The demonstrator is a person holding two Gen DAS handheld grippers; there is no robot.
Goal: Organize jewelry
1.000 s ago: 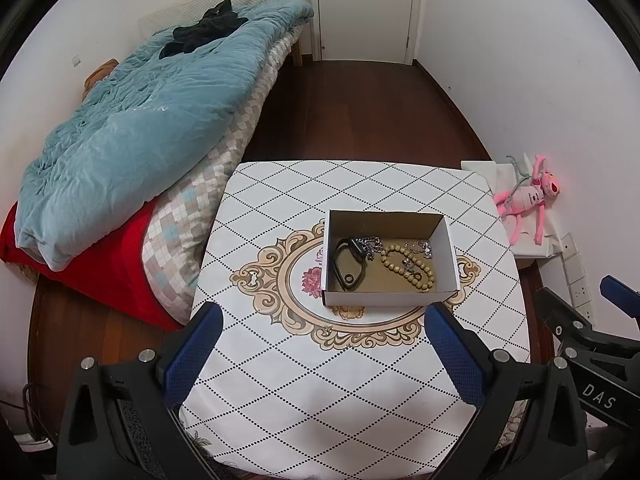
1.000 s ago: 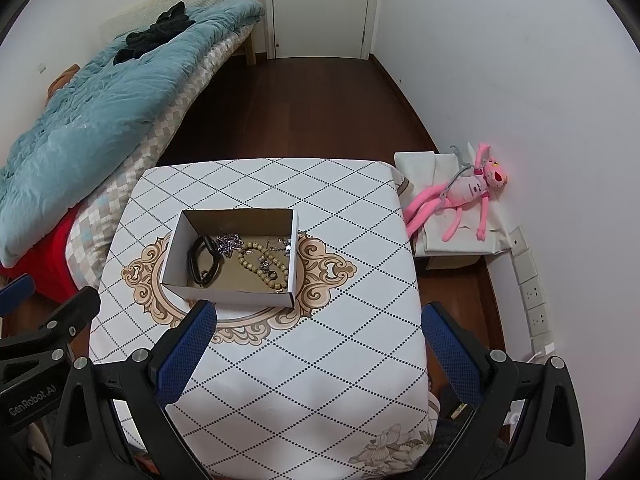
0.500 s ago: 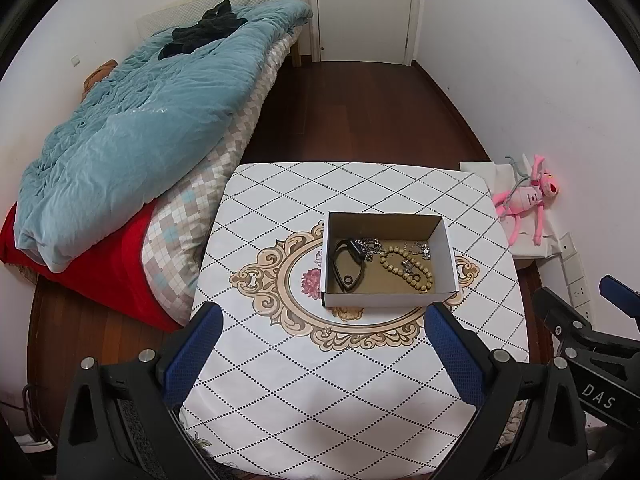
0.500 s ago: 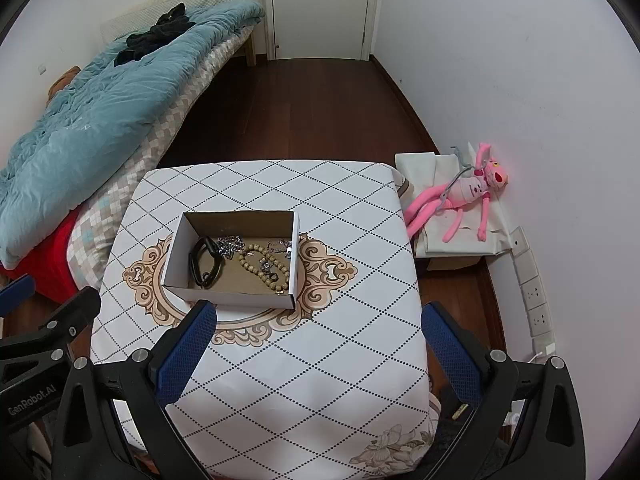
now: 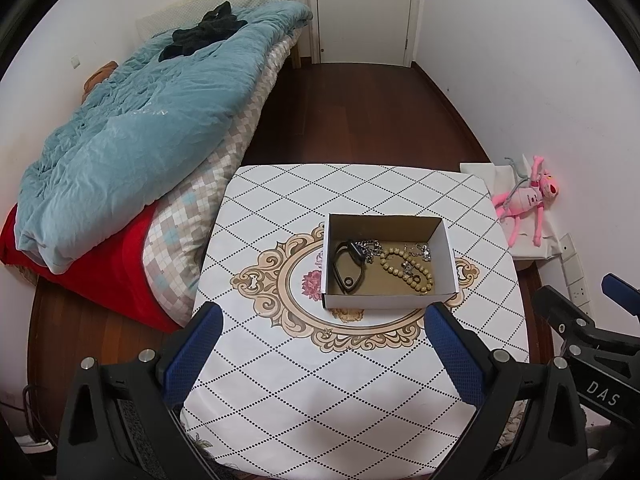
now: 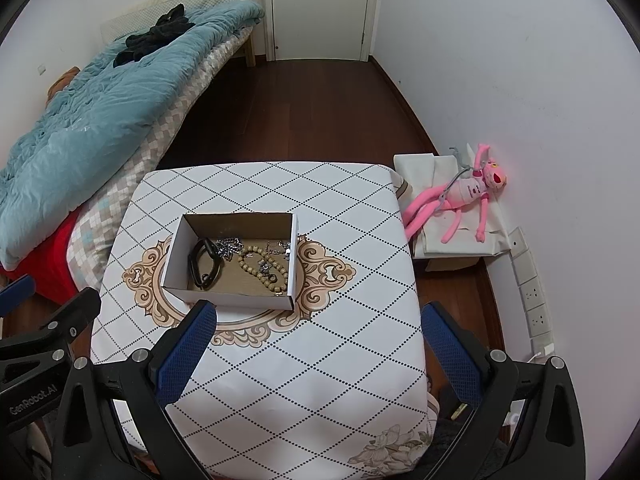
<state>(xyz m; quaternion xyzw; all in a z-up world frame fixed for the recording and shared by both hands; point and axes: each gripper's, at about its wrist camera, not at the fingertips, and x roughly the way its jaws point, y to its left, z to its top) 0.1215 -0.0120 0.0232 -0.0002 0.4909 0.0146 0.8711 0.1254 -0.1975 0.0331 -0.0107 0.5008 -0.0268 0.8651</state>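
An open cardboard box (image 5: 384,302) (image 6: 224,298) stands on the table (image 5: 320,380) (image 6: 320,360) with the diamond-pattern cloth. Inside lie a black band (image 5: 349,266) (image 6: 206,266), a silver chain (image 5: 370,246) (image 6: 229,247), a wooden bead bracelet (image 5: 406,270) (image 6: 262,266) and small silver pieces (image 5: 420,249) (image 6: 282,249). My left gripper (image 5: 320,334) is open and empty, held above the table's near part, short of the box. My right gripper (image 6: 318,332) is open and empty, to the right of the box's near corner.
A bed with a teal duvet (image 5: 132,128) (image 6: 88,120) touches the table's left side. A pink plush toy (image 5: 524,200) (image 6: 460,196) lies on a low white box by the right wall. Dark wood floor leads to a closed door (image 5: 364,8).
Both grippers have drawn back very slightly from the table; the box looks a touch farther. Nothing in the box has moved.
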